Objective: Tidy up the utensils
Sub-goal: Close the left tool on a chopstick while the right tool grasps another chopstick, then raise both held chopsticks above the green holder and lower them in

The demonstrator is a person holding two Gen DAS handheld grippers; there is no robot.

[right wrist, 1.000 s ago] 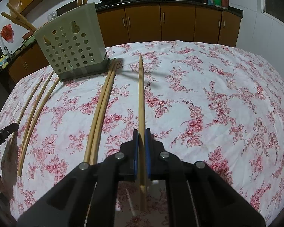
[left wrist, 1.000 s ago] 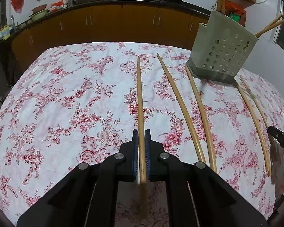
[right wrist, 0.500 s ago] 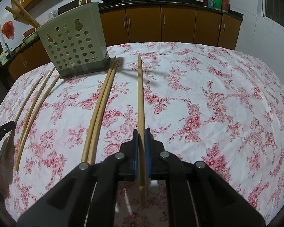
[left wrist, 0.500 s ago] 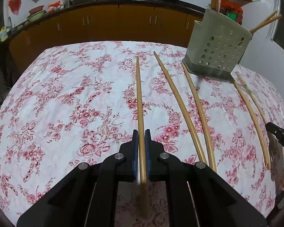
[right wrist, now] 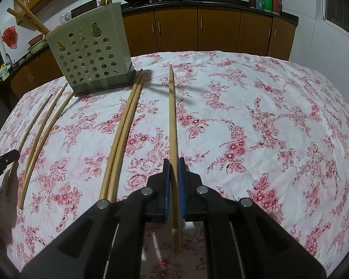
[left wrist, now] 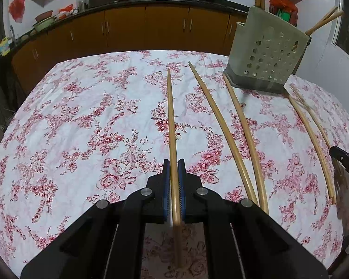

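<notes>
gripping one chopstick (left wrist: 172,125) lengthwise, left gripper (left wrist: 173,174) clenched; right gripper (right wrist: 173,172) likewise on another chopstick (right wrist: 172,121); holder (right wrist: 90,53) ahead-left of right jaws, nearer.

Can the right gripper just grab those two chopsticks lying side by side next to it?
Probably not yet. The right gripper is shut on a chopstick already. Nothing on the tablecloth blocks the pair of chopsticks, though.

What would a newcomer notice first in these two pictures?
Probably the left gripper and the right gripper, each shut on one long chopstick. Next, the perforated holder at the far side of the floral tablecloth, with chopsticks already standing in it, and the loose chopsticks lying in front of it.
</notes>
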